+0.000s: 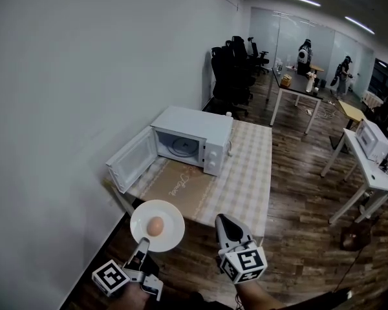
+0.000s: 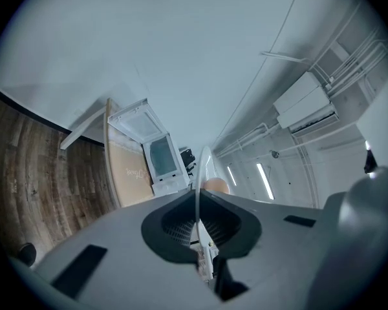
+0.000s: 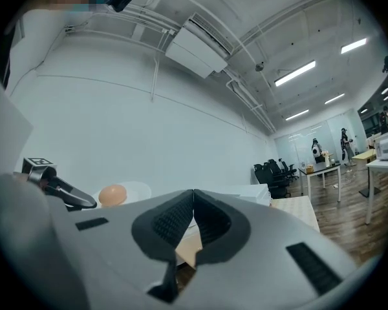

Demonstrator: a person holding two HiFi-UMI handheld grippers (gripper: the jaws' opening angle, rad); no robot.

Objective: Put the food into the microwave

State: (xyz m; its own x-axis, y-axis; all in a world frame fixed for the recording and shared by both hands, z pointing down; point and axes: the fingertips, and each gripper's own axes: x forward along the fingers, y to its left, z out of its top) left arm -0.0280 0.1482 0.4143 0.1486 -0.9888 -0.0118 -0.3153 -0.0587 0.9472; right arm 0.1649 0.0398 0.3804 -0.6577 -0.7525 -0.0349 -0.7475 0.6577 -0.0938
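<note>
The left gripper (image 1: 142,243) pinches the near rim of the white plate (image 1: 174,235) and holds it level, probably so the egg (image 1: 155,225) does not roll. The microwave (image 1: 194,137) stands open on the far worktop (image 1: 246,166). The right gripper (image 1: 225,222) has its jaws pressed together and is empty.

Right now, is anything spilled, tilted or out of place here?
Nothing stands out. The egg sits on the plate, which the left tongs grip by its rim; the microwave has its door open.

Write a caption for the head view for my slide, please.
Left tongs hold a white plate with round brown food, short of the open microwave on the table.
</note>
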